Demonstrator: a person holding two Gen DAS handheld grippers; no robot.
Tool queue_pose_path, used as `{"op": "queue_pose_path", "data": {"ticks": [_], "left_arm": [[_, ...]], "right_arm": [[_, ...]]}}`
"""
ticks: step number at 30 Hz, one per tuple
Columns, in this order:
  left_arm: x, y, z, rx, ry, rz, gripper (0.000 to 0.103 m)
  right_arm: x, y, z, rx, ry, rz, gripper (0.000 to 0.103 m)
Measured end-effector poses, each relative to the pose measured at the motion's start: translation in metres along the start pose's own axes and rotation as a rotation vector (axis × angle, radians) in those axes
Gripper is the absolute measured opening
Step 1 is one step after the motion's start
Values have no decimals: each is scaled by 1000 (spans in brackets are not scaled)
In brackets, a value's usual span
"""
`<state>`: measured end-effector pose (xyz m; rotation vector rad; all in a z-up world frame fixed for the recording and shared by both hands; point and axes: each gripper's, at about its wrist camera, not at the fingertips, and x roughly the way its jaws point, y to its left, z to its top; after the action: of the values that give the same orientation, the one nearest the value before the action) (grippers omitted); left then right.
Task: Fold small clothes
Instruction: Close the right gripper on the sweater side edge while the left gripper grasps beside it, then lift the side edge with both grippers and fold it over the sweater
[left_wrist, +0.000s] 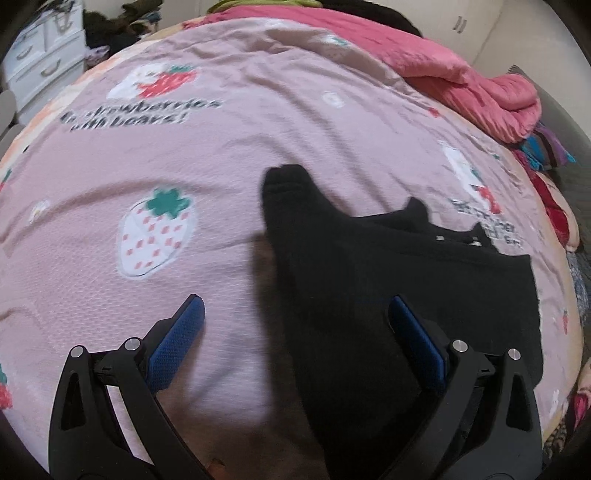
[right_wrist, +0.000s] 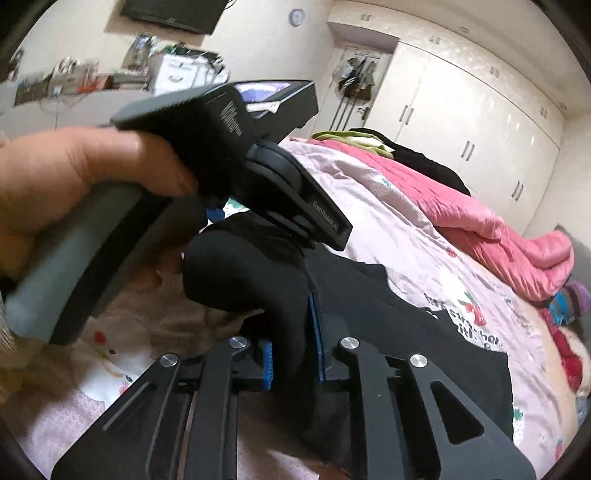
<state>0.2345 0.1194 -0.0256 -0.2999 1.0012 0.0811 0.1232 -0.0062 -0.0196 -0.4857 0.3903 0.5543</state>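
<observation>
Where it lies, black garment (left_wrist: 369, 266) looks rumpled.

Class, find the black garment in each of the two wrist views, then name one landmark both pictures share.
Left wrist view: the black garment lies on the pink bedsheet, right of centre, partly between the open fingers of the left gripper.
Right wrist view: it fills the lower centre, a fold pinched in the right gripper.
Shared landmark: the bright pink quilt bunched along the bed's far edge.
</observation>
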Motion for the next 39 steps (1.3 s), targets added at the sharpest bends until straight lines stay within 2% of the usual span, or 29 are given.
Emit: {"op": "queue_pose_path", "data": {"ticks": [2,4,6,9,11,24,32,39], "left_arm": [[-6,-14,2,17,-15,-16,92],[-12,-26,3,26,-30,-50,78],[-18,-40,5,42,-39,-89,51],[-30,-72,7,112,-70,-96,37],[-36,-86,8,130,-84,-107,32],[-60,-172,13,237,-108,-154,28],[-52,-216,8,295,-84,-163,27],[-30,-249,0,336,-38,-169,26]], "right_arm": [[-10,-10,0,35,-16,-12,13],[-19,-20,0,64,-33,-23,12],[-27,-30,-1,95,-44,-28,11],[-36,-45,-5,136,-62,-46,10],[-43,-54,-8,165,-75,-61,9],[-85,-111,-29,318,-114,-147,7],[-100,-134,-52,384,-101,-175,7],[-105,-155,-76,482,-66,-182,7]]}}
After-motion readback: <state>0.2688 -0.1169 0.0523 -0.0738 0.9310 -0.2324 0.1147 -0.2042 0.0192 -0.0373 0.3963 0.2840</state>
